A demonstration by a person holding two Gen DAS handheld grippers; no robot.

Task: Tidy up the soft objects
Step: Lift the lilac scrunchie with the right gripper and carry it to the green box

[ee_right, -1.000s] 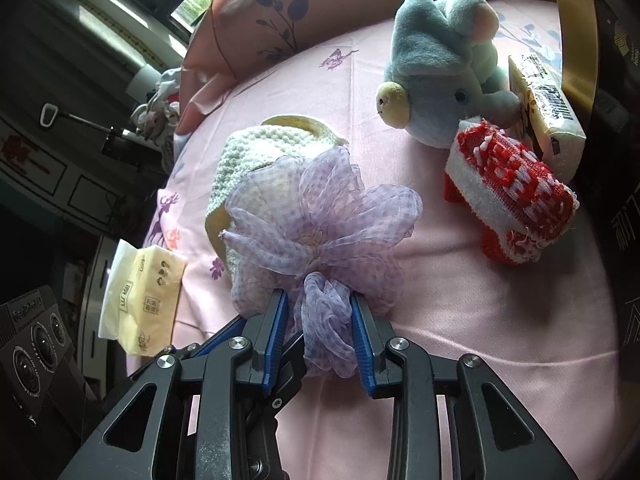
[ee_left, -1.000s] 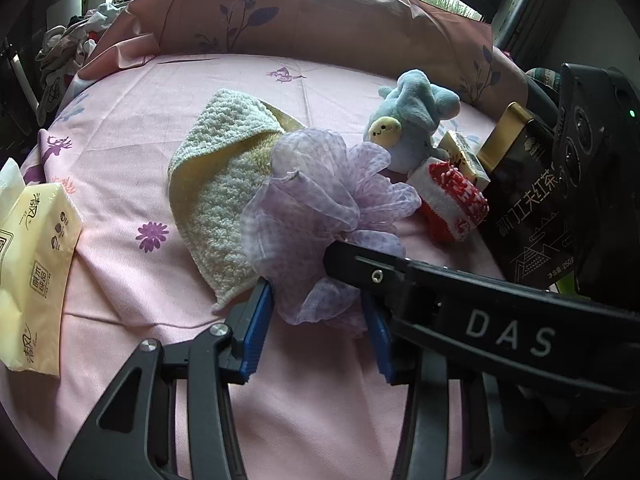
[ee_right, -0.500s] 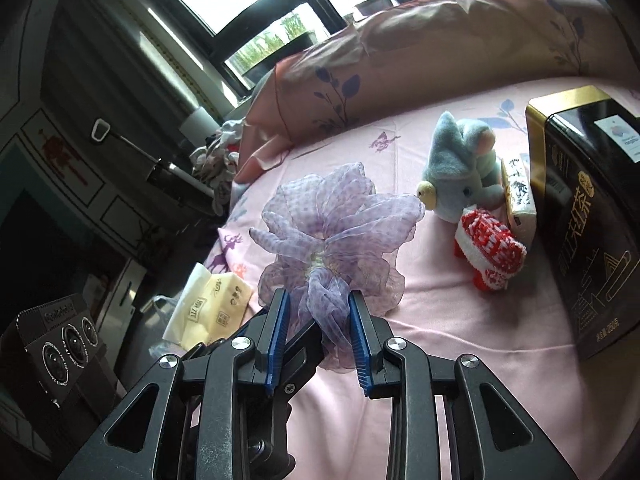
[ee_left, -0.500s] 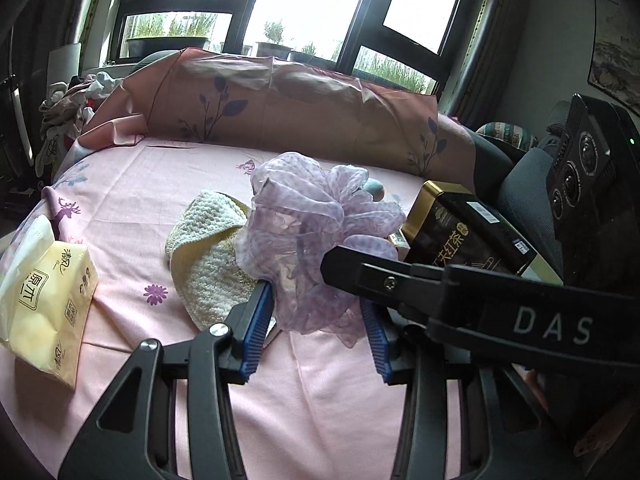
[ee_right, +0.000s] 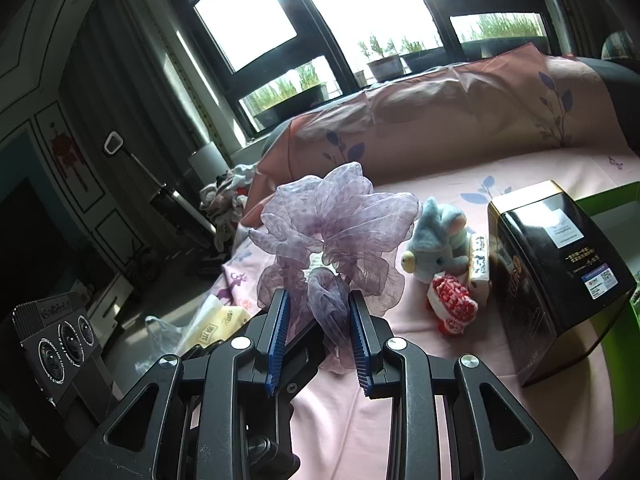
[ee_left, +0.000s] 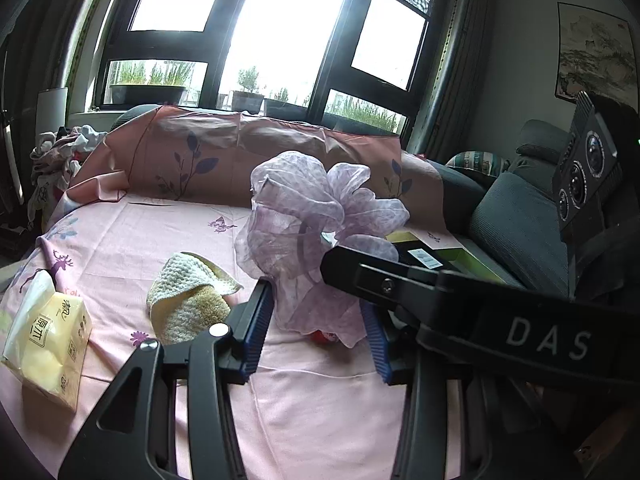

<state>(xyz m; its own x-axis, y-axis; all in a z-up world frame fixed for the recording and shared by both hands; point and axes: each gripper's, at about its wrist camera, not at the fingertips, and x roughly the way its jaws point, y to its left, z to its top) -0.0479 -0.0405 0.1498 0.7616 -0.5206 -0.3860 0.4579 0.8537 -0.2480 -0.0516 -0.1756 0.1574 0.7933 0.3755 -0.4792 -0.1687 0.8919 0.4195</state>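
Holding purple scrunchie (ee_right: 336, 224) aloft over pink bed (ee_right: 400, 400): our right gripper (ee_right: 320, 334) clamped on its lower ruffle, left gripper (ee_left: 318, 334) spread, gripping nothing. Feather-light, floppy, crushable; we judge gathered centre safest hold.

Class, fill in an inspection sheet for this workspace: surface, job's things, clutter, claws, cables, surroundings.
Surface: pink floral sheet, wrinkled.
Job's things: purple scrunchie lifted off the sheet; knitted cloth, blue plush and red-white knit toy lying on it.
Clutter: tissue pack; black tin.
Claws: right claw and left claw each flank the scrunchie's lower ruffles; firm grip unclear.
Cables: nothing seen.
Surroundings: windows, potted plants, grey sofa.
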